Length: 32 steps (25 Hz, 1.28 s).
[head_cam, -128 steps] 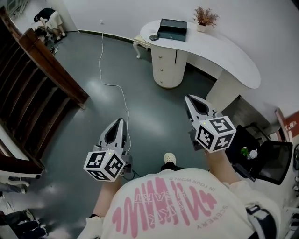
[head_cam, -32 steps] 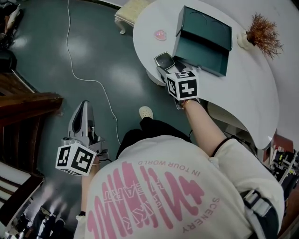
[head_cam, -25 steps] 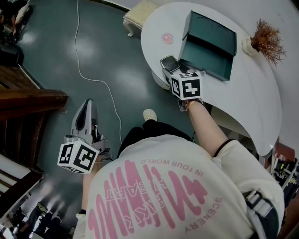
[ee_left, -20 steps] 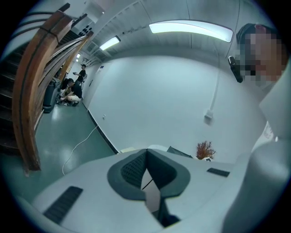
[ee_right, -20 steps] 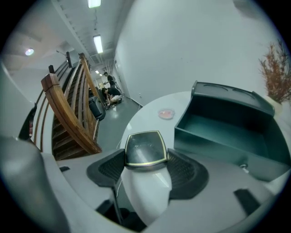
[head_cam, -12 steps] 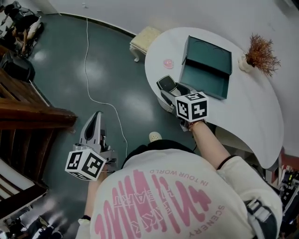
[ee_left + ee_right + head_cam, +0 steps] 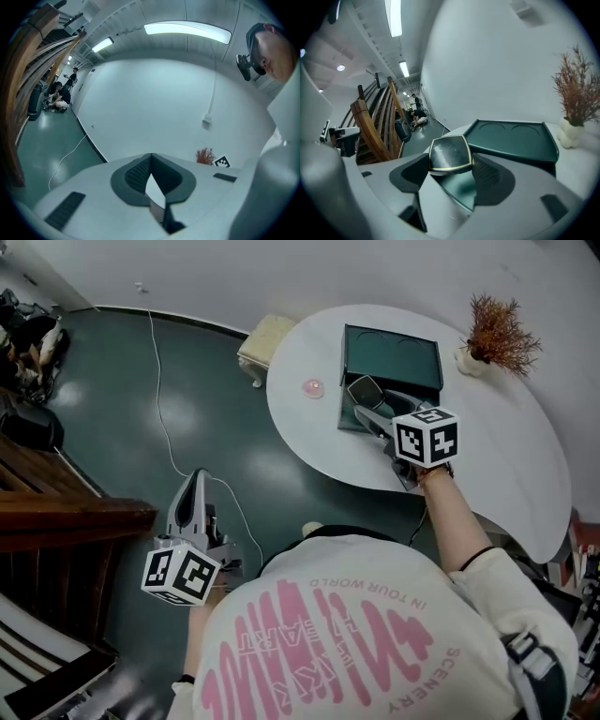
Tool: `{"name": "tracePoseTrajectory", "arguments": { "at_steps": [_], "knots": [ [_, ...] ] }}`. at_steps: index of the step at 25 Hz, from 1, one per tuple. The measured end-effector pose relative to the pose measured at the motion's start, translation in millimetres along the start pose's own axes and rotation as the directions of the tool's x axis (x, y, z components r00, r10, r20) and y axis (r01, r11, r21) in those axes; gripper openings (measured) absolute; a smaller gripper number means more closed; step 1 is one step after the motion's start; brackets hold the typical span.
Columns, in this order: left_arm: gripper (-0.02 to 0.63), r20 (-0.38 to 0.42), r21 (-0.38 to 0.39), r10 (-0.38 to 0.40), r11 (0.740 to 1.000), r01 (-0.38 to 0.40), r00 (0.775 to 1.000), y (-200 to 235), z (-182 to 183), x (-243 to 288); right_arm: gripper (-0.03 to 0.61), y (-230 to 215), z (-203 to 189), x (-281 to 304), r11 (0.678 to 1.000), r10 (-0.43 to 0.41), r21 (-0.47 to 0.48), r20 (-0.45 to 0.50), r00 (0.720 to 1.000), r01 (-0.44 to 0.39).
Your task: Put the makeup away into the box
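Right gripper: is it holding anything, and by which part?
Yes: the right gripper clamps a dark square compact by its two opposite side edges.

A pale short-sleeved T-shirt [image 7: 375,606] is worn, printed with large pink lettering and wavy pink strokes, and a thin dark band [image 7: 476,557] is seen around the right forearm. The left gripper [image 7: 195,478] and the right gripper [image 7: 367,405] are both built of smooth light grey shells, with dark, finely ribbed pads set on the inner side of the jaws. A white cube [image 7: 181,576] with black square markers is fixed at the rear of each one.
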State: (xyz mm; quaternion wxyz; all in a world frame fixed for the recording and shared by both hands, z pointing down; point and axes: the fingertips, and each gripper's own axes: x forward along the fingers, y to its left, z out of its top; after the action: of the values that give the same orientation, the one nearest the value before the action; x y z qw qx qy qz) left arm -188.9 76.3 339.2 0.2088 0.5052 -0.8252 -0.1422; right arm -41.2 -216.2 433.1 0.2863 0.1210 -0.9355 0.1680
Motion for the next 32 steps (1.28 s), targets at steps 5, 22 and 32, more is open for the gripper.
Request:
{"name": "tracePoseTrajectory", "arguments": {
  "at_steps": [5, 22, 32],
  "knots": [
    [0.002, -0.006, -0.005, -0.025, 1.0, 0.025, 1.0, -2, -6, 15, 0.295, -30, -19, 2, 0.998, -0.065, 0.007, -0.067, 0.996, 0.066],
    [0.002, -0.054, -0.023, -0.117, 0.993, 0.116, 0.992, 3, 0, 79, 0.295, -42, -43, 18, 0.995, -0.101, -0.023, -0.238, 0.966, 0.099],
    [0.002, -0.085, -0.041, -0.142, 0.989, 0.139, 0.986, 17, 0, 109, 0.296, -61, -50, 28, 0.987, -0.153, -0.113, -0.407, 0.901, 0.117]
  ]
}}
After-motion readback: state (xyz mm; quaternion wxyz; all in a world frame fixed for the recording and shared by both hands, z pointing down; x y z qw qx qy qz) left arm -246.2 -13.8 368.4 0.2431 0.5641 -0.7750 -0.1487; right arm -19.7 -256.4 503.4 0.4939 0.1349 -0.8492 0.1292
